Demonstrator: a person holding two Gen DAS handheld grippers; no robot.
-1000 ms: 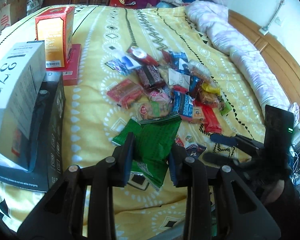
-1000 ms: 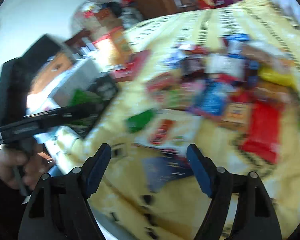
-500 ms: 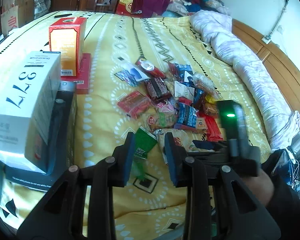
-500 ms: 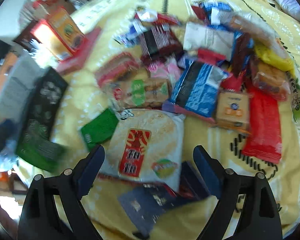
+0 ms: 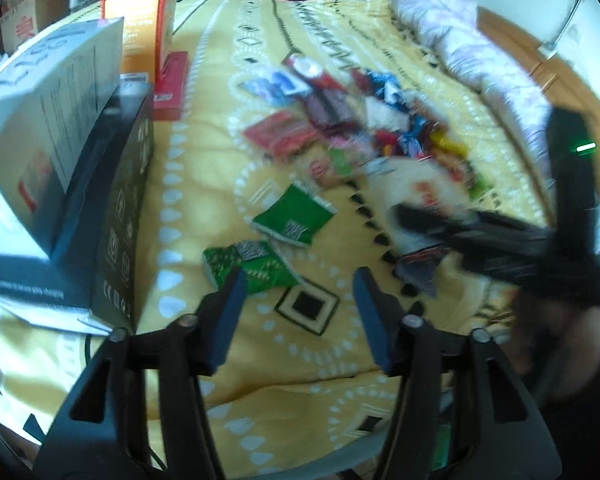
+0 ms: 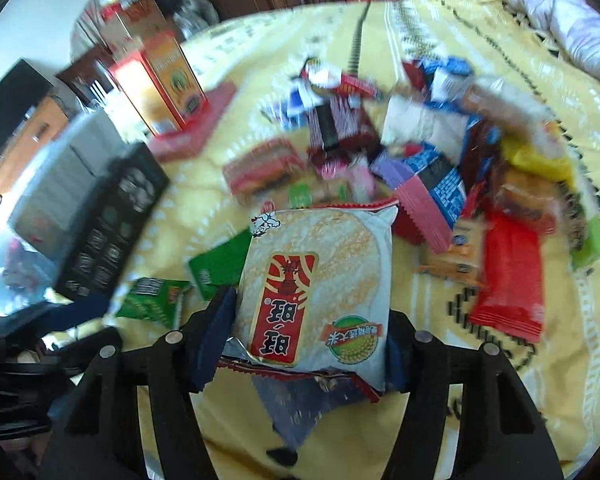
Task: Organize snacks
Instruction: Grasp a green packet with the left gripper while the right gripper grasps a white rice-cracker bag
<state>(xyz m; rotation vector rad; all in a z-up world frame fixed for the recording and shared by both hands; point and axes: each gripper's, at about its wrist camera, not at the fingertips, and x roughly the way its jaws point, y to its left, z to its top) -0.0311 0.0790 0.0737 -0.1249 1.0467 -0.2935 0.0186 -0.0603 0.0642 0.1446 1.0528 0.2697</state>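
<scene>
Hovering over the yellow bedspread, the left gripper has its jaws spread wide with nothing between them. Left blue pad sits just at the near edge of a green packet; contact cannot be confirmed. A second green packet lies just beyond the first, apart from it, tilted with one corner toward the camera.

Right gripper: jaws partly spread, straddling a white rice-cracker packet. Left pad is against the packet's edge; the right pad is mostly hidden behind the packet, so whether the packet is actually pinched cannot be told. Packet long axis runs along the fingers, away from the camera, its printing upside down in this view. Under its near end lies a dark blue wrapper.

Beyond the packet: blurred pile of mixed snacks, with a red wrapper to the right. Stacked boxes stand left of the green packets; an orange carton stands farther back.
</scene>
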